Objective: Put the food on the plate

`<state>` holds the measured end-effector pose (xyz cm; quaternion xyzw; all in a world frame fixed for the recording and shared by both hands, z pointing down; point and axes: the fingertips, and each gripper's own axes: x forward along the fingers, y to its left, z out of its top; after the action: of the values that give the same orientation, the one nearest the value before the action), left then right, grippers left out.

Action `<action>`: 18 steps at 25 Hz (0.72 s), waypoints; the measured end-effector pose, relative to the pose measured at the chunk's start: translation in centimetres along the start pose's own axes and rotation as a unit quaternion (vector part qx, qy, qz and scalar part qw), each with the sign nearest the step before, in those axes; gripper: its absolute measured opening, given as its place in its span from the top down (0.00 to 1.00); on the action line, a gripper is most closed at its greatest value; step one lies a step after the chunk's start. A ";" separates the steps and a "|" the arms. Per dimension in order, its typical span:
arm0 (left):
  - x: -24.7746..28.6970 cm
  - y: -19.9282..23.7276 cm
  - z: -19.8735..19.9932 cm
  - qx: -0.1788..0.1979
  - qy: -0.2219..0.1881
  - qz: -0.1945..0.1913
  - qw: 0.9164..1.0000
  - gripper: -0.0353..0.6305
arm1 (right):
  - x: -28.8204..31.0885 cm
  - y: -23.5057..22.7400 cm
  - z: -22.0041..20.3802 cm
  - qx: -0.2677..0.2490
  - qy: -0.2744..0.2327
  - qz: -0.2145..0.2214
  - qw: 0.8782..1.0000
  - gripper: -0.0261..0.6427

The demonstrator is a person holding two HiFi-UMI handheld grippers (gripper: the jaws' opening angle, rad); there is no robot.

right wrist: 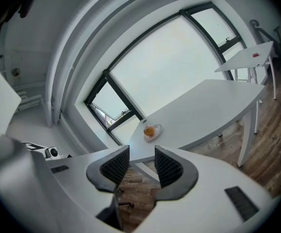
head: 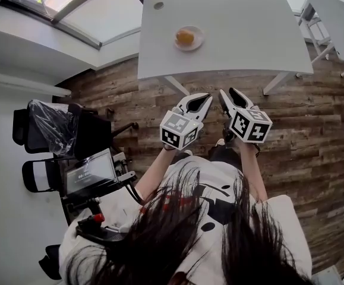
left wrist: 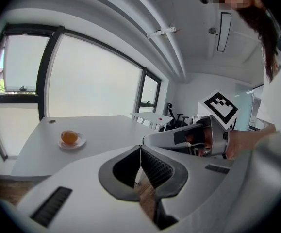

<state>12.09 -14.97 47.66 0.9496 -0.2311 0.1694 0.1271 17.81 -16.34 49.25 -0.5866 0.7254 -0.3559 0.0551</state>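
From the head view, the job looks done: the food already sits on the plate, out on the white table towards its left side, and nothing else edible shows anywhere. The left gripper and right gripper hang side by side over the wooden floor, close to the person and well short of the table's near edge. In the left gripper view, the ribbed fingers meet at their tips with nothing in them. The food shows far off as a small, round, glossy orange lump (a fruit or a bun, I cannot say which) in the middle of a small pale plate. In the right gripper view, the fingers stand a narrow gap apart and empty, with only floor between them and the plate and food beyond. Judging by this, nothing remains to be moved.
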 end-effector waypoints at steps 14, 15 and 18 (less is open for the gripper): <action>-1.4 0.5 -2.1 -0.019 -0.001 0.003 1.000 0.94 | -0.7 0.0 -2.3 0.011 0.008 -0.016 1.000 0.71; -1.3 0.5 -2.0 -0.019 -0.002 0.003 1.000 0.94 | -0.8 -0.3 -2.3 0.013 0.008 -0.018 1.000 0.71; -2.7 0.8 -2.2 -0.020 -0.007 0.002 1.000 0.94 | -0.9 0.8 -2.7 0.013 0.005 -0.022 1.000 0.71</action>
<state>8.89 -13.88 48.77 0.9477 -0.2366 0.1587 0.1439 16.06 -14.22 50.50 -0.6001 0.7077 -0.3695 0.0516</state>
